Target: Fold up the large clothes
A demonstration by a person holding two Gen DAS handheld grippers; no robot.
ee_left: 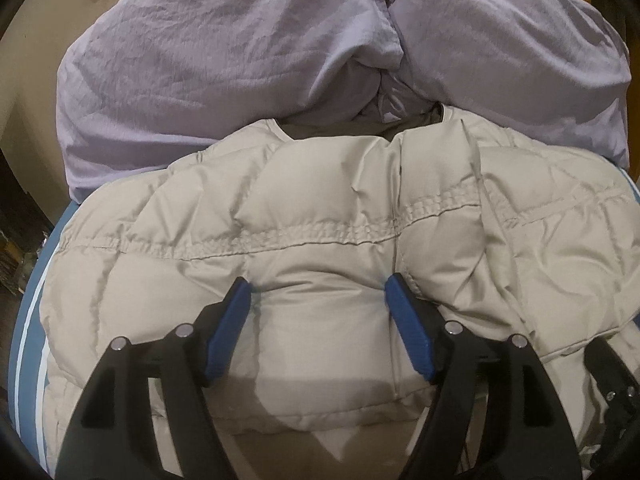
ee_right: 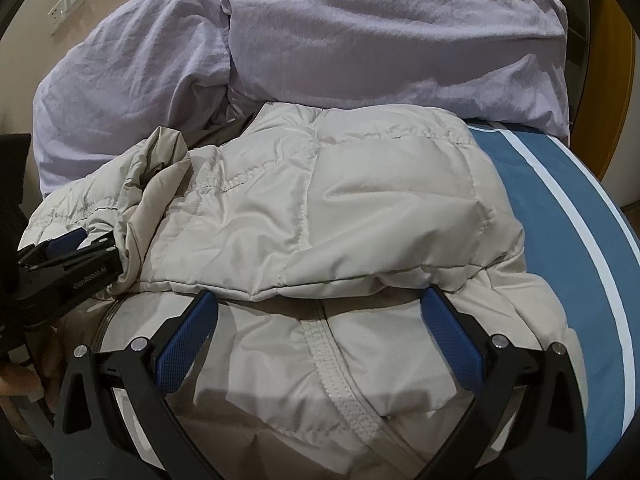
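Observation:
A beige quilted puffer jacket point(ee_left: 320, 220) lies on the bed, partly folded over itself; it also shows in the right wrist view point(ee_right: 320, 208). My left gripper point(ee_left: 318, 296) is open, its blue pads resting on either side of a puffy panel near the jacket's front edge. My right gripper point(ee_right: 320, 312) is open just in front of the folded top layer's edge, over the lower layer with a zipper seam. The left gripper also shows at the left edge of the right wrist view point(ee_right: 68, 252), against bunched jacket fabric.
A rumpled lilac duvet point(ee_left: 240, 48) is heaped behind the jacket, also in the right wrist view point(ee_right: 360, 32). The bedsheet point(ee_right: 560, 208) is blue with white stripes. A wall socket point(ee_right: 66, 6) is on the beige wall. A wooden frame point(ee_right: 616, 92) stands at right.

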